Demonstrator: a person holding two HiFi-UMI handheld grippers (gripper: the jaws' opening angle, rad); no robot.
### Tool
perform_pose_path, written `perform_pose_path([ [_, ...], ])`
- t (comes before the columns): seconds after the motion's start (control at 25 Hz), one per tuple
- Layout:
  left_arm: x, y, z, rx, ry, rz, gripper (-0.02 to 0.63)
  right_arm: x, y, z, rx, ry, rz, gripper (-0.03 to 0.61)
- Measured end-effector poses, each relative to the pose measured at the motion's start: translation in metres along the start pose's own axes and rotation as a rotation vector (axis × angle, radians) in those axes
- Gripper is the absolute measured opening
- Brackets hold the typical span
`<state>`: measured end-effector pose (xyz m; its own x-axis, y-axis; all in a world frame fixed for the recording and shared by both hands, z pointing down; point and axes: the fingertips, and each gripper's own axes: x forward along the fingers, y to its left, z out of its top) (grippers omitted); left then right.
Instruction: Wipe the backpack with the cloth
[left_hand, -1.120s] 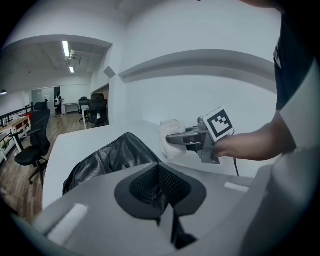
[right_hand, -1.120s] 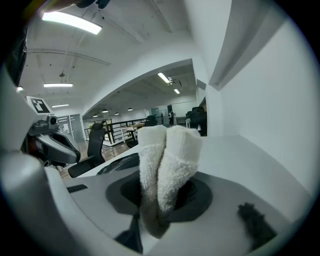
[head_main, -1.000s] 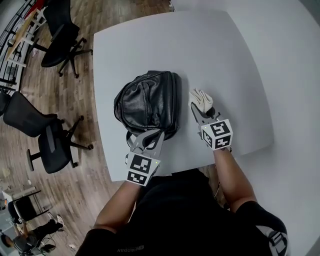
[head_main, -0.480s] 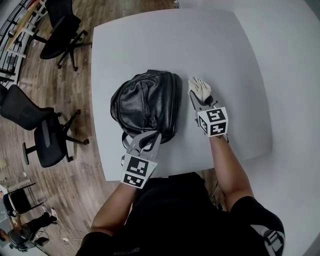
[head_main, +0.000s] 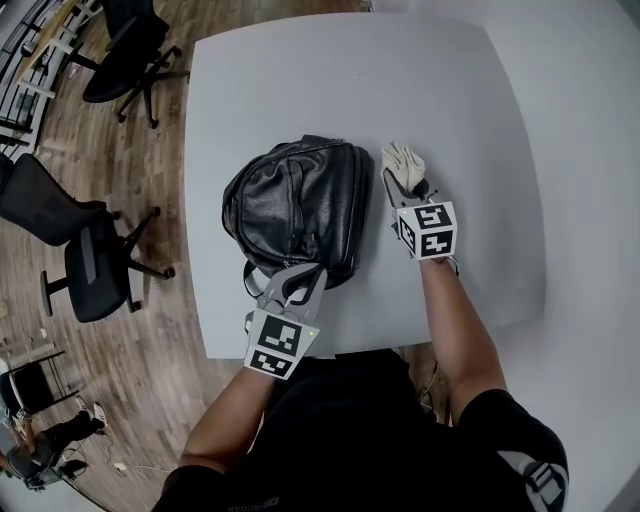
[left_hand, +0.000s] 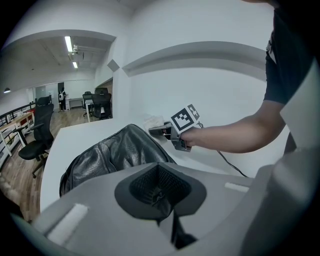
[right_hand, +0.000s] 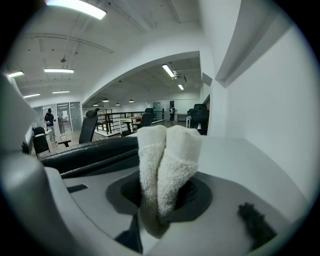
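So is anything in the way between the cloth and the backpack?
No, nothing visible is. The cloth, pinched in the right hand-held gripper, is just beside the backpack, with only a strip of bare table between them.

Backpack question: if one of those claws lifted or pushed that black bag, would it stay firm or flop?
Probably floppy: the backpack lies slumped, its leather-like skin creased and dimpled, so it would likely sag when lifted. Its glossy surface may be slippery for jaws. Lying flat on the table, it seems unlikely to roll or tip.
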<state>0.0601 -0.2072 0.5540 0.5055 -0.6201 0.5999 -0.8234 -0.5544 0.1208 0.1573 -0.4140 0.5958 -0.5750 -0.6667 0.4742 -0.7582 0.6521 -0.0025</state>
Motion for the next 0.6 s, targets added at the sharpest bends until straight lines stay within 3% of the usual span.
perform_pose_path([
  [0.6,0.0002,0.0076,-0.0060,-0.008,-0.001,0.024,0.005,0.0105,0.0054,-0.0036,-0.022,0.010,0.016,0.107],
])
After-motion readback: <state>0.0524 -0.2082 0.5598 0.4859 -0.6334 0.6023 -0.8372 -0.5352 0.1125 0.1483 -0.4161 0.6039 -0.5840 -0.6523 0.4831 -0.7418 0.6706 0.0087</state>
